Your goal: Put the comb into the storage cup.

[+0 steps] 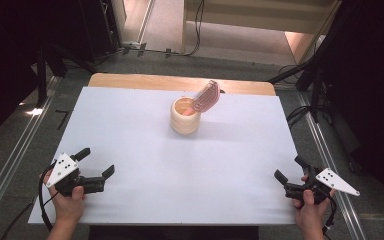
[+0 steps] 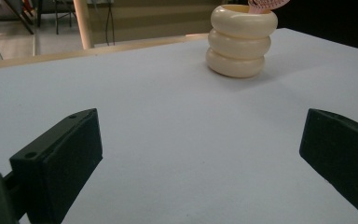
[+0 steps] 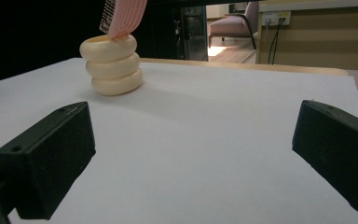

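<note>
My two claws wait, wide open and empty, at the near corners of a white table (image 1: 130,150).

Well ahead of my left claw (image 1: 98,162) and right claw (image 1: 289,168), between them, stands a cream ringed cup (image 1: 185,116) holding a pink comb (image 1: 207,96) that leans over its rim.

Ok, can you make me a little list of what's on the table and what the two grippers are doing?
table: white top, wooden edge at the far side
cup: cream, three stacked rings, standing upright toward the far middle
comb: pink, sticking out of the cup, leaning to the right in the high view
left gripper: open, holding nothing, at the near left corner
right gripper: open, holding nothing, at the near right corner
touching: neither gripper touches the cup or comb
</note>
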The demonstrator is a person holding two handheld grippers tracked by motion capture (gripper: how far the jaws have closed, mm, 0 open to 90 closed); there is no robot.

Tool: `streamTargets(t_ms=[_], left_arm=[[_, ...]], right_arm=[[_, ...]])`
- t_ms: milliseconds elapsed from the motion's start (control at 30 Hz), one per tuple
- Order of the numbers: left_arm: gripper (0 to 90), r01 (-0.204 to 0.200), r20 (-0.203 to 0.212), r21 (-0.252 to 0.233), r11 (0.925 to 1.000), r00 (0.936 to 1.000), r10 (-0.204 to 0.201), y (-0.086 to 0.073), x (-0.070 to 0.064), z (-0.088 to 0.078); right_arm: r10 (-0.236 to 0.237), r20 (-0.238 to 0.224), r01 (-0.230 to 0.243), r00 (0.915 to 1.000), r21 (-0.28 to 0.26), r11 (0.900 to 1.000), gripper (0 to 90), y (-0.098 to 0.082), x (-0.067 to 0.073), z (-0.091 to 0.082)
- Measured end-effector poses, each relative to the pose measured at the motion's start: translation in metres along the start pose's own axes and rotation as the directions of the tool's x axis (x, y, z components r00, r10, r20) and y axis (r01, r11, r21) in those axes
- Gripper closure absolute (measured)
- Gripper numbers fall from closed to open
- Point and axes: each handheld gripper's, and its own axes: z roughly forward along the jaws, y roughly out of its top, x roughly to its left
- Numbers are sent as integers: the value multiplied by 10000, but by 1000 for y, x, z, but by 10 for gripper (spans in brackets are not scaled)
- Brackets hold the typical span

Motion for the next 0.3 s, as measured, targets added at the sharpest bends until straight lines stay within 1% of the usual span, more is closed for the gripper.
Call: streamTargets(t_ms=[133, 300], left_arm=[[0, 7, -21, 1, 10000, 10000, -7, 0, 0, 0], [0, 9, -44, 32, 10000, 10000, -9, 0, -1, 1]], right_arm=[[-309, -11, 309, 9995, 80, 9995, 0, 0, 3, 2], [-208, -38, 208, 9998, 44, 9998, 0, -1, 2, 1]])
